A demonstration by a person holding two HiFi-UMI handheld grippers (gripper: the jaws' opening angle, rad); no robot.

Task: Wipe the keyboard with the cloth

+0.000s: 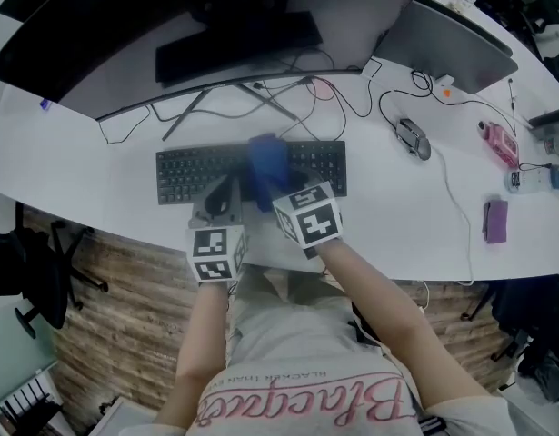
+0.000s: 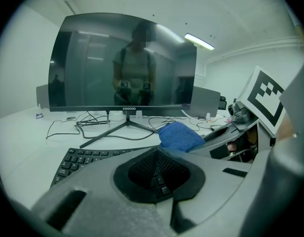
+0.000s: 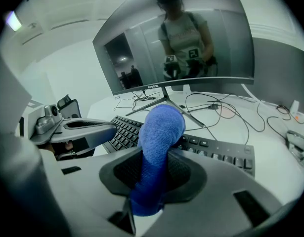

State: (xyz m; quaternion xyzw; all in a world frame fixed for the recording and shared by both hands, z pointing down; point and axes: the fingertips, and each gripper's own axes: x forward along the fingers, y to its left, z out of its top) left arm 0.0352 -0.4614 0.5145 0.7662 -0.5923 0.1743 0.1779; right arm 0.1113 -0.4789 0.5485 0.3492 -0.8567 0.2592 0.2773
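Note:
A black keyboard (image 1: pixel 193 173) lies on the white desk (image 1: pixel 97 162) in front of me. A blue cloth (image 1: pixel 268 165) stands bunched over the keyboard's middle, and my right gripper (image 1: pixel 279 192) is shut on it. In the right gripper view the cloth (image 3: pixel 160 132) rises out of the closed jaws (image 3: pixel 152 177) over the keys (image 3: pixel 218 151). My left gripper (image 1: pixel 230 187) sits just left of the cloth, low over the keyboard's front edge, shut with nothing in it. In the left gripper view its jaws (image 2: pixel 159 176) hang above the keys (image 2: pixel 85 158), the cloth (image 2: pixel 179 136) to their right.
A curved monitor (image 1: pixel 234 36) on a thin-legged stand sits behind the keyboard, with loose cables (image 1: pixel 288 94) around it. A mouse (image 1: pixel 413 138) lies to the right, a grey device (image 1: pixel 454 45) beyond it. Pink (image 1: pixel 500 142) and purple (image 1: pixel 495 221) items lie at far right.

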